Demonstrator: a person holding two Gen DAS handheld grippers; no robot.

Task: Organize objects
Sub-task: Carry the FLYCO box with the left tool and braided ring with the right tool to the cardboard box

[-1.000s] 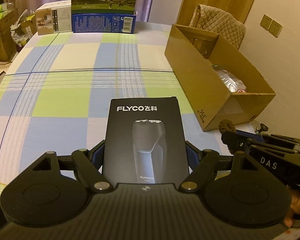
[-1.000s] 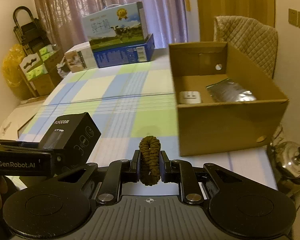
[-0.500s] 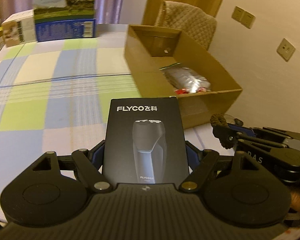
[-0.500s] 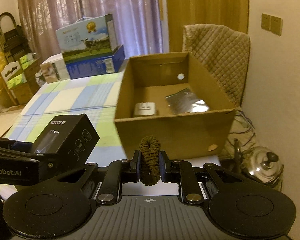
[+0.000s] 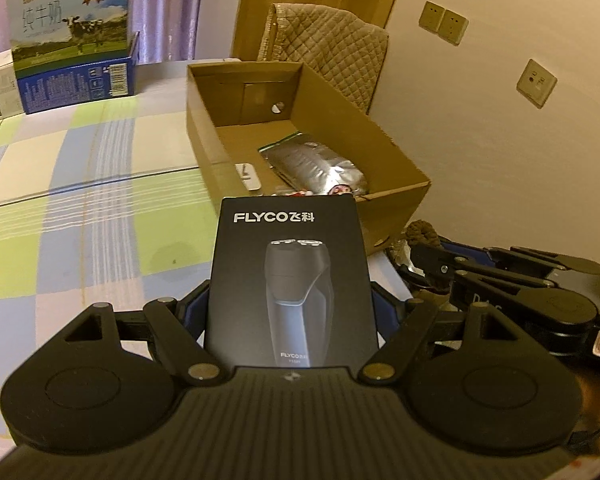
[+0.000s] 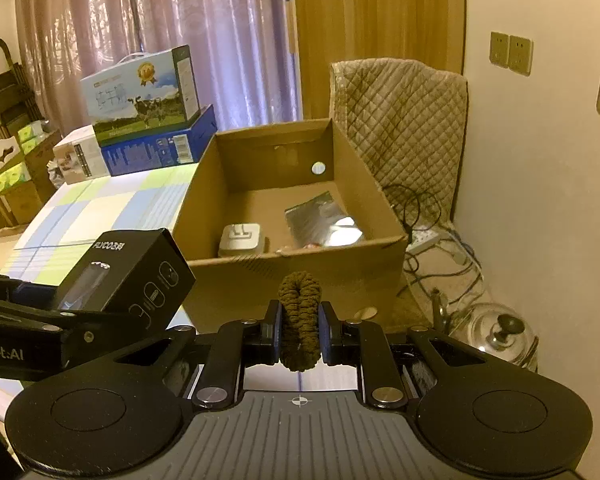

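Cardboard was the worry: my left claw gripped the black shaver box and my right claw pinched the brown hair tie, both just near of the cardboard box, whose near wall could have snagged either load.

Left gripper angled downward, jaws clamped on the sides of a black shaver box, near the cardboard box; right gripper beside it, pinched tight on a brown braided loop, before the cardboard box's near wall.
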